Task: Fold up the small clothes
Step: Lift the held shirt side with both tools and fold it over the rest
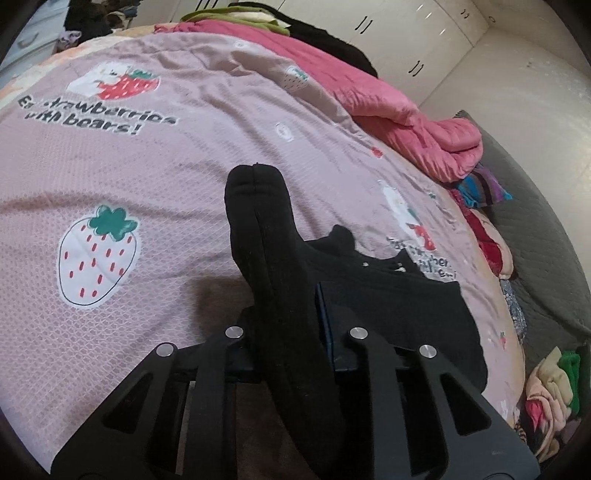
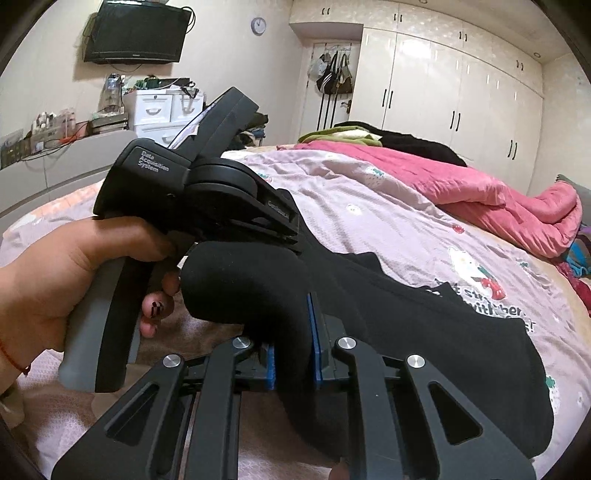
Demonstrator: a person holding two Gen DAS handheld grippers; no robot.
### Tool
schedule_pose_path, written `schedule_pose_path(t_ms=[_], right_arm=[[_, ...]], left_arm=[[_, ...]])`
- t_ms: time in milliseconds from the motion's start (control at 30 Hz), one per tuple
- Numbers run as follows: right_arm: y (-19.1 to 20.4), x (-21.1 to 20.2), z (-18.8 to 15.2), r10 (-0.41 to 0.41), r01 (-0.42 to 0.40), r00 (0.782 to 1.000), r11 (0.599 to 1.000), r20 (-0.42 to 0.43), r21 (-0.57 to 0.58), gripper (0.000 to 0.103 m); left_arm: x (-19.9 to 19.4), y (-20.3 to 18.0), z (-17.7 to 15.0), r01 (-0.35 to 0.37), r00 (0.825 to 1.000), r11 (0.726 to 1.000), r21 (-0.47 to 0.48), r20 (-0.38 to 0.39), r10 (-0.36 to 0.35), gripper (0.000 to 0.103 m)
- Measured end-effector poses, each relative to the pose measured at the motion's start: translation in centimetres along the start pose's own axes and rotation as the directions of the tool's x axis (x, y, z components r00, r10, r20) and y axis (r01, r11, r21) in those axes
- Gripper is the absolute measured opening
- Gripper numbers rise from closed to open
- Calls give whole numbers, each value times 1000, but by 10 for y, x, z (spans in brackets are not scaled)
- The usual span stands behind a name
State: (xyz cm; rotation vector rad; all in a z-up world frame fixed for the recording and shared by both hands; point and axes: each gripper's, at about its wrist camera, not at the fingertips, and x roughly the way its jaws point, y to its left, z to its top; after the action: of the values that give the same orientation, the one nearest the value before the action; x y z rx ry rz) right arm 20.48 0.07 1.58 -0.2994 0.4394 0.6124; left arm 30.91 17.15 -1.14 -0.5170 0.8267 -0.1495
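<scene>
Pinching the black garment (image 1: 280,280) in both the left gripper (image 1: 291,347) and right gripper (image 2: 293,354), uneven pulling could slip the cloth free.

Bare bedspread (image 1: 166,177) left; pink quilt (image 1: 388,110) right

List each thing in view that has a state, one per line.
Left gripper: jaws shut on the black sock.
Right gripper: jaws shut on the black sock.
Black sock: pinched by both grippers, toe end raised above the strawberry bedspread.
Strawberry bedspread: spread flat, lightly wrinkled.
Pink quilt: bunched up.
Wardrobe doors: closed.
Television: screen dark.
</scene>
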Motion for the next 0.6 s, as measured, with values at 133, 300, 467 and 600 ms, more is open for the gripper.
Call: schedule_pose_path(t_ms=[133, 300, 467, 600], right_arm=[[-8, -10, -1, -11, 11, 1000, 1000, 20, 24, 12], [-19, -27, 0, -38, 36, 998, 998, 40, 50, 12], [-38, -44, -1, -67, 63, 996, 995, 56, 80, 11], [-55, -55, -3, -96, 88, 993, 989, 65, 116, 11]], left_arm=[[-8, -11, 0, 17, 1000, 1000, 21, 19, -18, 13], [-20, -33, -2, 42, 998, 998, 41, 49, -44, 13], [-29, -62, -2, 53, 996, 997, 64, 68, -57, 13], [-30, -87, -2, 52, 996, 994, 94, 68, -59, 13]])
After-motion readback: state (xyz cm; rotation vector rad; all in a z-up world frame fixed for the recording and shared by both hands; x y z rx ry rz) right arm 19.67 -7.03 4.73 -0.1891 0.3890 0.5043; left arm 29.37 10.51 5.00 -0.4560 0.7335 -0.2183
